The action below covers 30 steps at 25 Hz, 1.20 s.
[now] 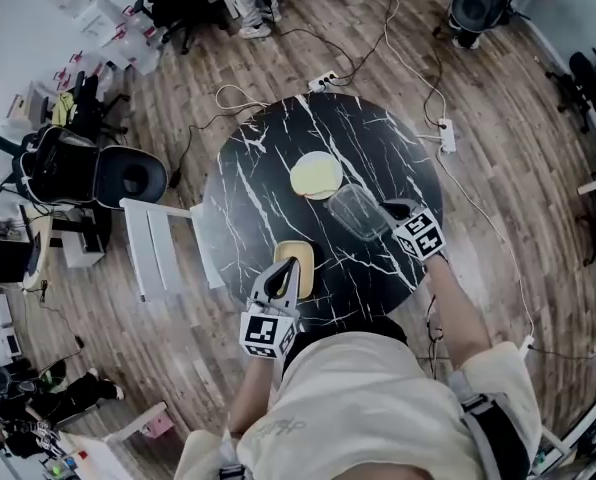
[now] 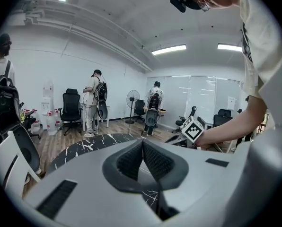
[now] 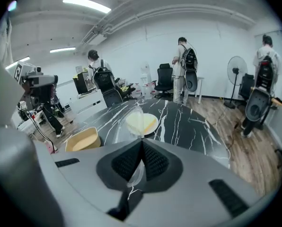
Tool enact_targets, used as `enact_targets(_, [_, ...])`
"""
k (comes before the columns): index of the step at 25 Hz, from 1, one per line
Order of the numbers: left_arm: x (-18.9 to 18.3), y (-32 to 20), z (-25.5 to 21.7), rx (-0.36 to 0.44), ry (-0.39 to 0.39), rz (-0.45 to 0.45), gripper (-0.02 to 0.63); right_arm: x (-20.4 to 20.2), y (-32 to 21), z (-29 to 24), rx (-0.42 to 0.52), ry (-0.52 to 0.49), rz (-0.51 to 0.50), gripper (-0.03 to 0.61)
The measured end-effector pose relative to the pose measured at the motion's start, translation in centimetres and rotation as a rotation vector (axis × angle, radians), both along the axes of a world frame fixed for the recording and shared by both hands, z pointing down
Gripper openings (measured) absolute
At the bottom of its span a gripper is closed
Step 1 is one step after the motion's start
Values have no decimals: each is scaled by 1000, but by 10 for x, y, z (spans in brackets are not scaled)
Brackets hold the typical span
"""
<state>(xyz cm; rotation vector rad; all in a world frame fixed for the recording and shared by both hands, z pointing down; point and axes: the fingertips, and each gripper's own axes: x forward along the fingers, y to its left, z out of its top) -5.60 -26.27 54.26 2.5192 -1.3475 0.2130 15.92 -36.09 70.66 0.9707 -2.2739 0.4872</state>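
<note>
Clear cup: the clear cup (image 1: 354,210) is pinched at its rim in my right tongs (image 1: 392,210). It tilts away from the tips and hangs over the table, toward the middle.
Right tongs: clamped narrow on the cup's thin wall. In the right gripper view the glass (image 3: 131,119) runs up from between the pads of my right tongs (image 3: 142,143), so I'm looking through it.
Yellow plate: just past the cup's far end and straight ahead of the right tongs sits the yellow plate (image 1: 316,175), flat on the table. I can't tell whether the cup touches it. From the right gripper view it (image 3: 150,122) shows through and beside the glass.
Left tongs: my left tongs (image 1: 286,266) are pressed together with nothing between them. The left gripper view shows the pads of my left tongs (image 2: 142,143) meeting tip to tip.
Yellow bowl: right under the left tongs' tips is the yellow bowl (image 1: 294,248), near my edge of the table. It is off to the left of the right tongs (image 3: 83,140).
Table: a round black marble table (image 1: 278,158) lies beneath both tongs.
White chair: the white chair (image 1: 158,243) stands left of the left tongs, up against the table's edge.
Fan: a standing fan (image 3: 235,65) is far off to the right of the right tongs, by the wall.
</note>
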Motion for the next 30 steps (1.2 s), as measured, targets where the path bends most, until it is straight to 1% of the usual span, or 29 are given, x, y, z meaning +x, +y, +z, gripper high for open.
enact_targets(5, [0,-10,-11,41,7,21,17,5,2,-51,83,-50,39,5])
enact_targets(16, [9,-22,-52,149,7,80,17,9,23,-160,276,-66,60,6])
enact_targets(21, [6,-26,-73,192,12,88,17,14,34,-201,336,-103,86,6])
enact_targets(27, [-1,-31,-103,252,6,94,17,18,45,-246,434,-114,102,6])
enact_targets(30, [-6,-31,-114,267,21,92,17,21,51,-267,475,-126,118,6])
